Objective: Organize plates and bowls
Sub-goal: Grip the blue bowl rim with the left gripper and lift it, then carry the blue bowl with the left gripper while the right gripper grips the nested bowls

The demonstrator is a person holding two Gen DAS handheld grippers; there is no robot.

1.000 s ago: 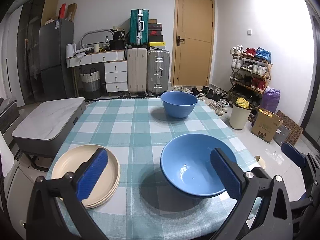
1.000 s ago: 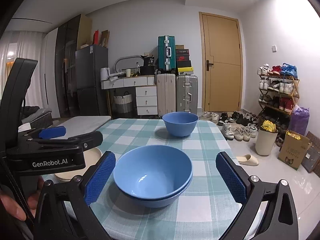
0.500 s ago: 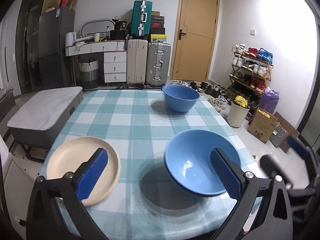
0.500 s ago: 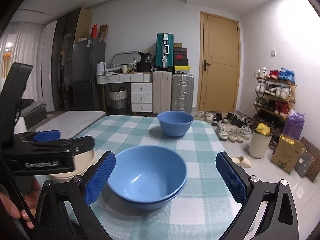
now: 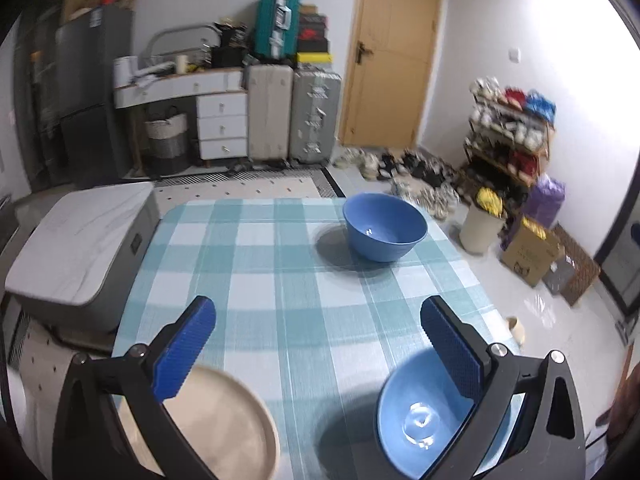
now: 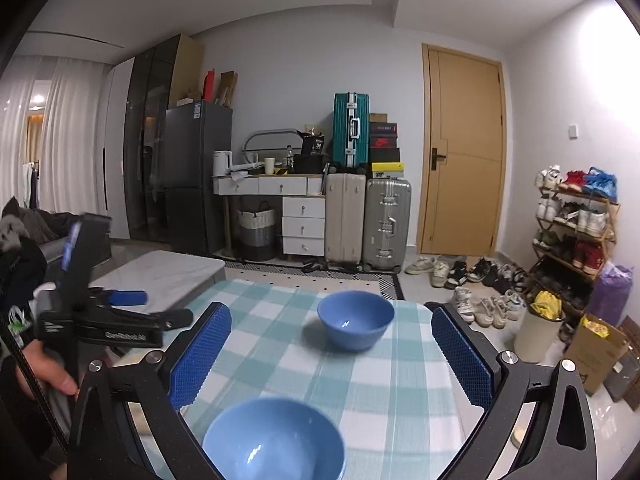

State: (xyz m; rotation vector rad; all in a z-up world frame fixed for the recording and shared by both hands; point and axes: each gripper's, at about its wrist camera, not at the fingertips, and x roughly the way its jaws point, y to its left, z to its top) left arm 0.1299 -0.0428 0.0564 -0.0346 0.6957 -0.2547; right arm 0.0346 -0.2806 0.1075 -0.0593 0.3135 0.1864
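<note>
A checked tablecloth [image 5: 280, 280] covers the table. One blue bowl [image 5: 384, 228] stands at the far right of it, also in the right wrist view as the far bowl [image 6: 356, 320]. A second blue bowl [image 5: 416, 420] sits near the front right edge, partly behind my left gripper's right finger, and low in the right wrist view as the near bowl [image 6: 276, 440]. A beige plate [image 5: 224, 424] lies at the front left. My left gripper [image 5: 318, 336] hangs open above the cloth, holding nothing. My right gripper [image 6: 330, 354] is open over the near bowl, clear of it.
A grey marble-topped side table [image 5: 80, 240] stands against the table's left side. A bin [image 5: 480, 228], a cardboard box [image 5: 528, 252] and a shoe rack [image 5: 508, 140] stand on the floor to the right. A hand [image 6: 44, 368] holds the left gripper [image 6: 160, 308].
Both grippers have risen and tilted up, so the near bowl and the plate dropped to the bottom of the views. Both stayed open with nothing in them.
</note>
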